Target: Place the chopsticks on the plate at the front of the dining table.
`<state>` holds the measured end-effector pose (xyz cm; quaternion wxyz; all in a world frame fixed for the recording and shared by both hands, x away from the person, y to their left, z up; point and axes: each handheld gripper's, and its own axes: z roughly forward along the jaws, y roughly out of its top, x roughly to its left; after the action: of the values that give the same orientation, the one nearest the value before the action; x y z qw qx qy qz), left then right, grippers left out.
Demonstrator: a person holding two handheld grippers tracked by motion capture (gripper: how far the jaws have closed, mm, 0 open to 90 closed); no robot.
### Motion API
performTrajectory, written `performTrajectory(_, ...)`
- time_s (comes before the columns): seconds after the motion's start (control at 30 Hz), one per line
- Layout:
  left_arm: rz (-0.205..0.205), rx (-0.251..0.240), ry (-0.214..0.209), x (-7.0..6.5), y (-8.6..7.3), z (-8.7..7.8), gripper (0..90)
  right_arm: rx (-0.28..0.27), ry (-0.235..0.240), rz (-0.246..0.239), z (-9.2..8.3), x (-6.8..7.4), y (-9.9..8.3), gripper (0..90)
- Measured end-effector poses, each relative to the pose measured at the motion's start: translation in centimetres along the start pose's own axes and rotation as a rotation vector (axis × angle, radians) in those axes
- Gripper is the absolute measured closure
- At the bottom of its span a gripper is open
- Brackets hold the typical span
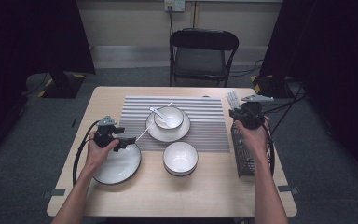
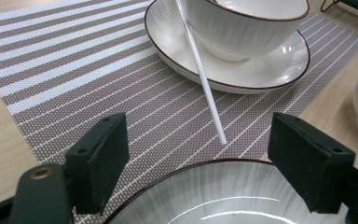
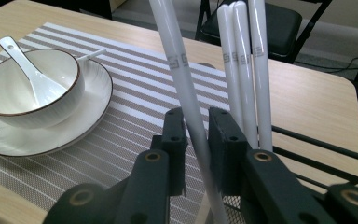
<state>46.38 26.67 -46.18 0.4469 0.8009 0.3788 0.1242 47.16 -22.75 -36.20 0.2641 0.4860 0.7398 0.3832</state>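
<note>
My left gripper [image 1: 121, 140] hangs open over the far rim of a white dark-rimmed plate [image 1: 121, 168] at the front left. In the left gripper view its jaws stand wide apart above the plate [image 2: 214, 196], and a white chopstick [image 2: 203, 74] lies just beyond them, leaning on the saucer [image 2: 261, 70]. My right gripper [image 1: 240, 114] is at the wire basket [image 1: 242, 154] on the right. In the right gripper view it is shut [image 3: 198, 130] on one upright white chopstick [image 3: 177, 60], with three more chopsticks [image 3: 244, 70] standing behind.
A striped placemat [image 1: 200, 112] carries a saucer [image 1: 156, 132] with a bowl [image 1: 168, 116] and a white spoon [image 1: 161, 114] in it. An empty bowl [image 1: 180, 157] sits in front of the mat. A black folding chair [image 1: 203, 51] stands beyond the table.
</note>
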Motion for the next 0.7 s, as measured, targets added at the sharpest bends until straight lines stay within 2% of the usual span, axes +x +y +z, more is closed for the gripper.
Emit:
performTrajectory(0.07, -0.004, 0.002, 0.001, 0.05, -0.05, 0.04, 20.2, 0.02, -0.003, -0.008, -0.18, 0.01, 0.05, 79.2)
performTrajectory(0.2, 0.001, 0.006, 0.003, 0.15, -0.07, 0.08, 20.3, 0.02, -0.005, -0.009, -0.33, 0.05, -0.02, 79.7)
performTrajectory(0.4, -0.006, -0.001, 0.001, 0.08, -0.05, 0.03, 20.4, -0.031, -0.012, 0.001, -0.77, -0.06, 0.3, 81.8)
performTrajectory(0.53, -0.002, -0.001, 0.001, 0.21, -0.08, 0.01, 20.3, -0.035, -0.001, 0.013, -0.86, -0.27, 0.07, 81.7)
performTrajectory(0.7, -0.007, -0.001, 0.001, 0.12, -0.06, -0.03, 20.4, -0.01, -0.008, 0.007, -0.65, -0.29, -0.23, 81.8)
